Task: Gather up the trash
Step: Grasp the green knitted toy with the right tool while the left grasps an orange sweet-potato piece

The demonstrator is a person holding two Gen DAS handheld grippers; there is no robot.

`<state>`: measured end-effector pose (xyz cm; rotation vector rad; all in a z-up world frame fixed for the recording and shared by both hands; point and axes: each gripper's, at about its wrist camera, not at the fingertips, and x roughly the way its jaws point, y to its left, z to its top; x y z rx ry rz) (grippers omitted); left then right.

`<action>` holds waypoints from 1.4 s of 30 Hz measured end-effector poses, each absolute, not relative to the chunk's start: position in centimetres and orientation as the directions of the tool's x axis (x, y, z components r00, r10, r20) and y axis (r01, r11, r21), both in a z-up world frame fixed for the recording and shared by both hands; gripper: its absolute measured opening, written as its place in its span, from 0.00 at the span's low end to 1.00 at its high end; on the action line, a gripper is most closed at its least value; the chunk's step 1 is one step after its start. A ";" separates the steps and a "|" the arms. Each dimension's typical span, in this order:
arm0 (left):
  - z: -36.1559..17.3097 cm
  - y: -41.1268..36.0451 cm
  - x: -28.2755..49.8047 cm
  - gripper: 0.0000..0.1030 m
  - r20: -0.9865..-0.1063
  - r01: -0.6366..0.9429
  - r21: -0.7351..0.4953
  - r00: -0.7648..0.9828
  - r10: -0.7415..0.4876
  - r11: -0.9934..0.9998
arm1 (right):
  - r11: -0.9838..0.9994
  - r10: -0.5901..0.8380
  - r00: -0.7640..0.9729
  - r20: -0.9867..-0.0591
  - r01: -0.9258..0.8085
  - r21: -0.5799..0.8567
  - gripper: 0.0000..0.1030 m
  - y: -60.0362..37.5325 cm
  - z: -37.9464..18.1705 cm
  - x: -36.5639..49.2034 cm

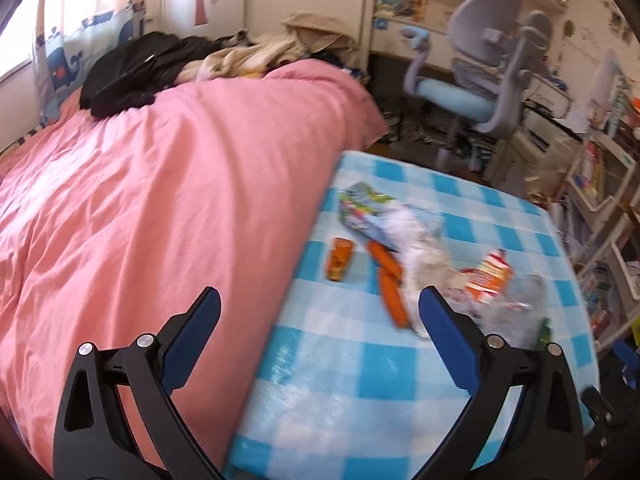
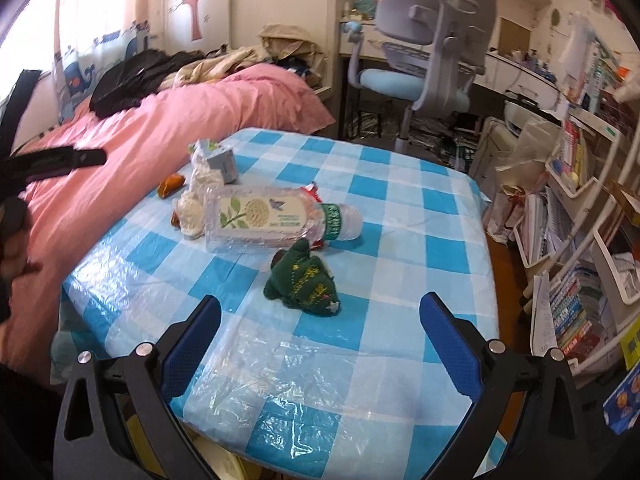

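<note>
Trash lies on a table with a blue-checked cloth (image 2: 400, 184). In the right wrist view a flattened clear plastic bottle (image 2: 272, 216) with a green label lies mid-table, with crumpled white paper (image 2: 192, 212), a small grey-blue carton (image 2: 222, 162) and an orange wrapper (image 2: 170, 184) to its left. A green knitted toy (image 2: 300, 280) lies in front of it. My right gripper (image 2: 320, 320) is open and empty, just short of the toy. In the blurred left wrist view I see orange wrappers (image 1: 388, 280), a colourful packet (image 1: 360, 208) and the clear bottle (image 1: 512, 300). My left gripper (image 1: 320, 320) is open and empty.
A bed with a pink duvet (image 1: 160, 200) and piled clothes (image 1: 132, 68) adjoins the table's left side. A grey and blue desk chair (image 2: 424, 56) stands behind the table. White shelves of books (image 2: 576, 272) stand at the right. The left gripper (image 2: 56, 164) shows at the right view's left edge.
</note>
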<state>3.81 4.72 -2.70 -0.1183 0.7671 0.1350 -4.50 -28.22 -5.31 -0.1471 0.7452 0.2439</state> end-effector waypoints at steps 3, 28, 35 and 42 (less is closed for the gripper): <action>-4.0 6.3 6.0 0.93 -0.724 -0.159 -0.052 0.686 0.072 0.986 | 0.952 0.177 0.695 -0.697 -0.301 -0.059 0.93 -27.8 -5.6 -4.1; -10.9 2.8 16.8 0.72 -0.806 -0.083 0.106 0.577 0.134 0.991 | 0.923 0.229 0.596 -0.769 -0.384 -0.023 0.92 -26.7 -9.1 1.7; -11.9 3.8 16.9 0.25 -0.829 -0.074 0.023 0.556 0.060 0.997 | 0.903 0.251 0.551 -0.796 -0.429 -0.012 0.76 -25.8 -10.3 2.8; -11.2 4.9 15.6 0.17 -0.827 -0.051 -0.120 0.558 -0.072 0.991 | 0.889 0.321 0.484 -0.814 -0.450 0.083 0.40 -25.9 -10.2 2.5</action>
